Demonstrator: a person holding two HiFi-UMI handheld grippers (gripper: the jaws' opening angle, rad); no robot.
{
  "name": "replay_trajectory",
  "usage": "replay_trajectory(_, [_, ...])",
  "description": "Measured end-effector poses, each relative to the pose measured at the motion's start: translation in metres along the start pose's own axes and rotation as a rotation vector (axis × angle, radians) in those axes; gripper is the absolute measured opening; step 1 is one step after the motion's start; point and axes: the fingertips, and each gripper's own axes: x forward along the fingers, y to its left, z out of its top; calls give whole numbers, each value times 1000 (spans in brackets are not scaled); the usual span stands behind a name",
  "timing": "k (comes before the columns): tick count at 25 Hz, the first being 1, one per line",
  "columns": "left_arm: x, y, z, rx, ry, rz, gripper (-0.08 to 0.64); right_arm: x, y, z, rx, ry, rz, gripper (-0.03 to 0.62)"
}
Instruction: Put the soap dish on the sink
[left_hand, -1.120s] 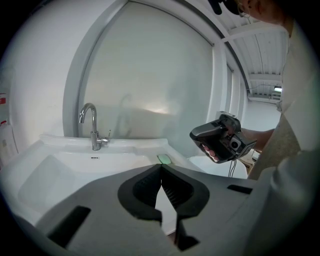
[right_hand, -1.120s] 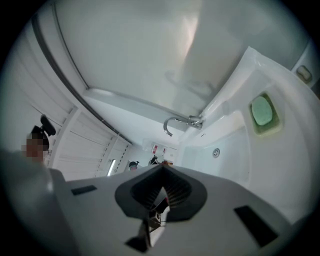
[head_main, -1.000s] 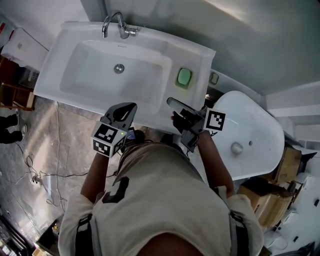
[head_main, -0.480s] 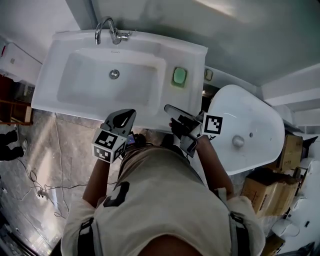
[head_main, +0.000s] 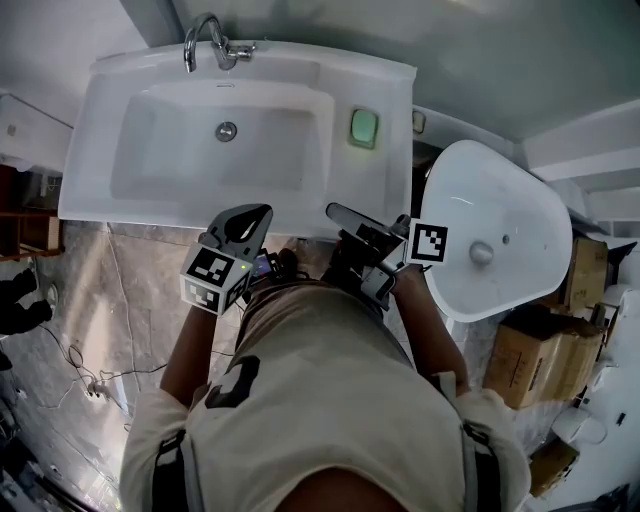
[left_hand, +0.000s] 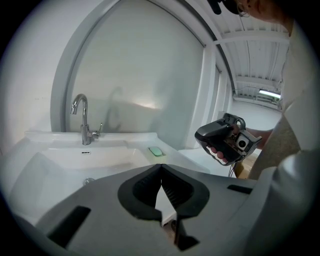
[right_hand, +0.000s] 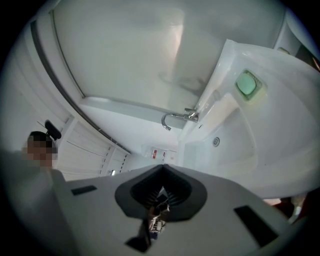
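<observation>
Soap dish on sink ledge, grey floor — left hand-held gripper, right hand-held gripper clenched

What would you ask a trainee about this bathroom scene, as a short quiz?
1. True or false: the soap dish rests on the sink.
2. What is between the jaws of the right gripper? A) the soap dish B) a towel C) nothing
3. What colour is the soap lying in the dish?

Key: 1 true; 2 C; 3 green.
</observation>
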Motion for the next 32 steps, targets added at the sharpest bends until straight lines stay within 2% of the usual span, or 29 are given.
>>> replay_trajectory(6, [-10,-2,-5,-1,16,-13,20,4,4,-21,5,32,-12,11])
replay_trajectory(14, [-6,-11,-5,-12,9,2,20,1,0,-26,24,56,17,11])
replay_trajectory(20, [-4,-17,-4,-5,0,23,20,-3,3,-22,-37,63,23,11])
replay_trajectory(25, [11,-47,1,21,20,32,20,-36,6,-14,-39,58,41,11])
replay_trajectory(32, [23,-67,7,29,15,25,20,-54,5,-13,-36,40,63,11])
